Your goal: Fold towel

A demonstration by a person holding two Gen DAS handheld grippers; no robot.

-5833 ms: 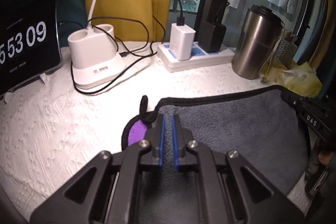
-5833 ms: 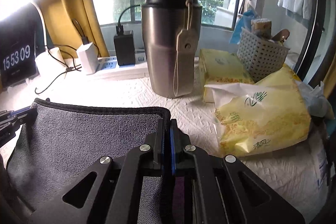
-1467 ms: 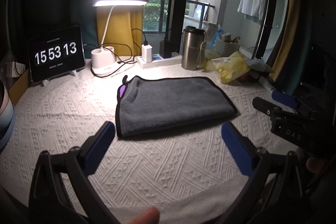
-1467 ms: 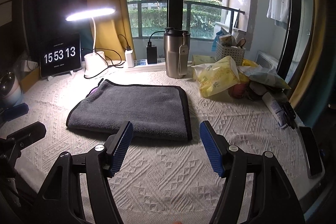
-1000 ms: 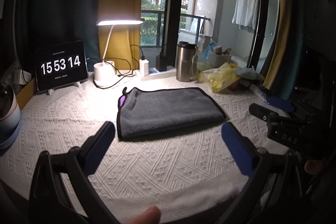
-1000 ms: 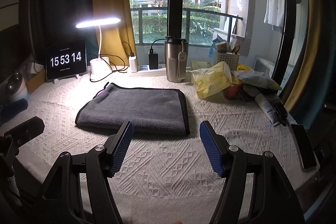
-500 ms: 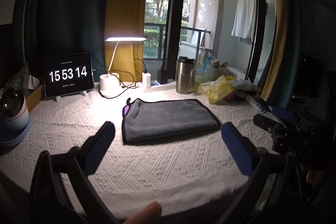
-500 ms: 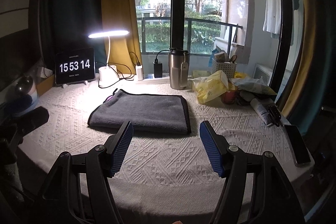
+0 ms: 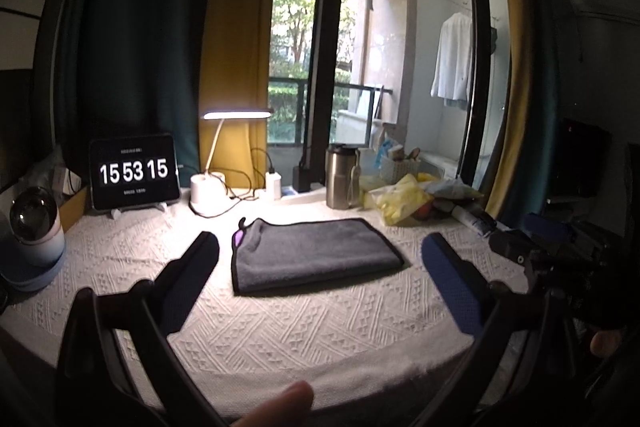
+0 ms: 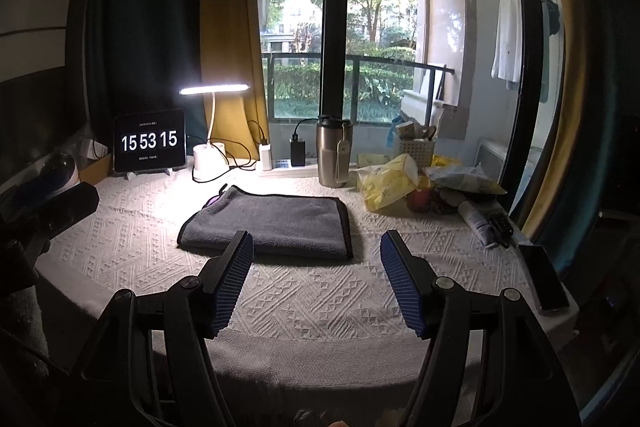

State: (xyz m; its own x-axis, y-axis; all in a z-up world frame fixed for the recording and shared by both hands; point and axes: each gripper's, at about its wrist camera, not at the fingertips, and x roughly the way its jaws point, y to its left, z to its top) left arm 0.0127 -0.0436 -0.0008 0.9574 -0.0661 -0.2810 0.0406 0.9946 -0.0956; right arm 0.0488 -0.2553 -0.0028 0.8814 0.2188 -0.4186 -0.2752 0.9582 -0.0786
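Left wrist view: the left gripper (image 9: 320, 267) is spread wide and holds nothing, well back from the grey towel (image 9: 316, 253), which lies folded flat on the white table (image 9: 320, 331).

Right wrist view: the right gripper (image 10: 318, 271) is also spread and empty, near the table's front edge. The towel (image 10: 272, 223) looks neatly doubled, so the folding seems finished or nearly so.

White-clothed table (image 9: 280, 323) under folded grey towel (image 9: 312, 251), clock (image 9: 134, 171), lamp (image 9: 208, 187).
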